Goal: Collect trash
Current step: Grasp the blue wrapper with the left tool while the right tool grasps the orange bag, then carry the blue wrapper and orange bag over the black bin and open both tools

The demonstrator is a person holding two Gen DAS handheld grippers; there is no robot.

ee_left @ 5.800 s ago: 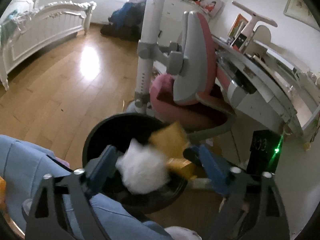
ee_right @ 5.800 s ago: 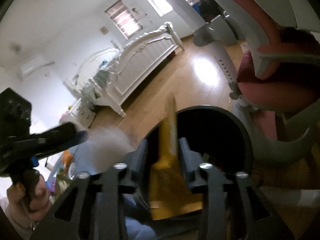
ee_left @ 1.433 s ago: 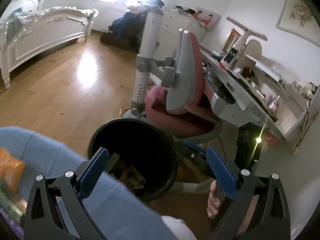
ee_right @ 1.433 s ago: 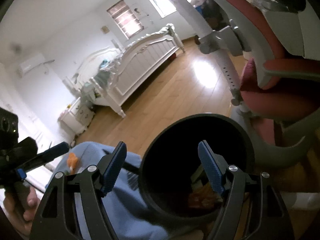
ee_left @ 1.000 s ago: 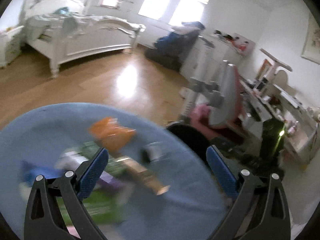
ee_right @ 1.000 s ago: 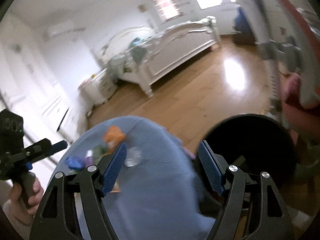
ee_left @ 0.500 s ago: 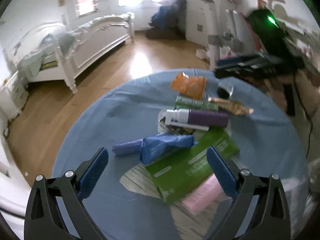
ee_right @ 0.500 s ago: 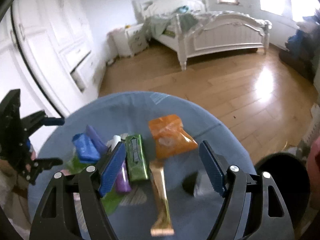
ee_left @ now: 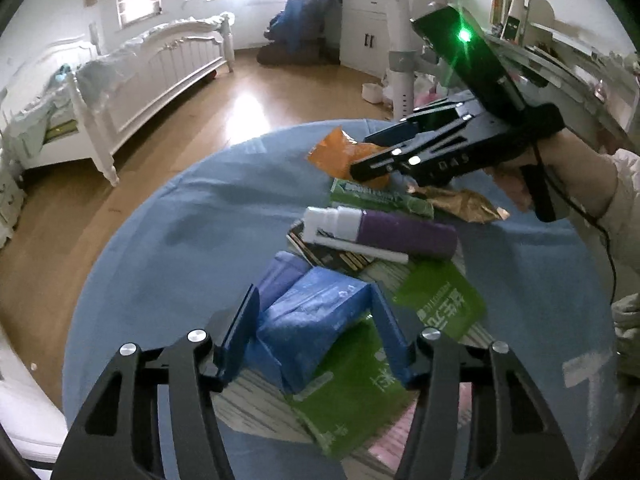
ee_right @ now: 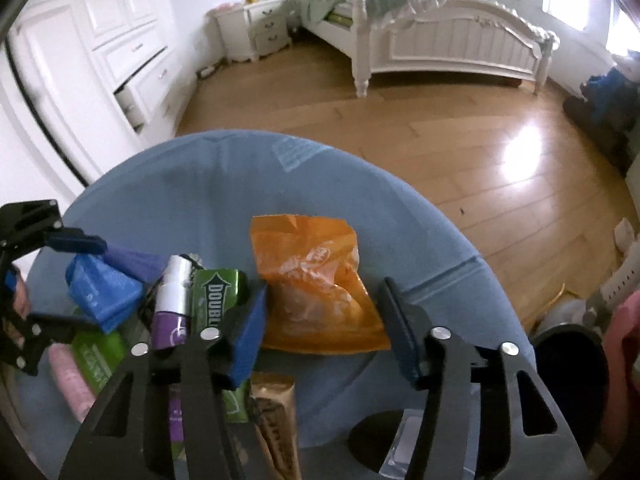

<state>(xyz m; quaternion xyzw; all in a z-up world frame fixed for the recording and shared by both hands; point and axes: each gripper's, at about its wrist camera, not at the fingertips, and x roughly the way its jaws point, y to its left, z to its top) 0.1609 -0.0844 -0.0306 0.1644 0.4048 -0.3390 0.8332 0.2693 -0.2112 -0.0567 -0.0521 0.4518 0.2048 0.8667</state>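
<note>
Trash lies on a round table with a blue cloth [ee_left: 180, 220]. My left gripper [ee_left: 316, 332] is open, its jaws on either side of a blue plastic packet [ee_left: 308, 320], also in the right wrist view [ee_right: 100, 292]. My right gripper [ee_right: 322, 328] is open around an orange snack bag [ee_right: 316, 280], seen from the left wrist too [ee_left: 340, 152]. Nearby lie a purple tube [ee_left: 400, 232], a green gum pack [ee_left: 376, 196], a gold wrapper [ee_left: 460, 204] and a green pouch [ee_left: 360, 380].
The black trash bin [ee_right: 568, 380] stands on the wooden floor right of the table. A pink item [ee_right: 68, 376] lies at the table's near edge. A white bed [ee_right: 440, 40] and white cabinets [ee_right: 100, 40] stand farther off, and a desk [ee_left: 560, 60] behind the right hand.
Both grippers have swung from the bin back to the table and lowered. The left jaws now straddle the blue packet, and the right jaws straddle the orange bag.
</note>
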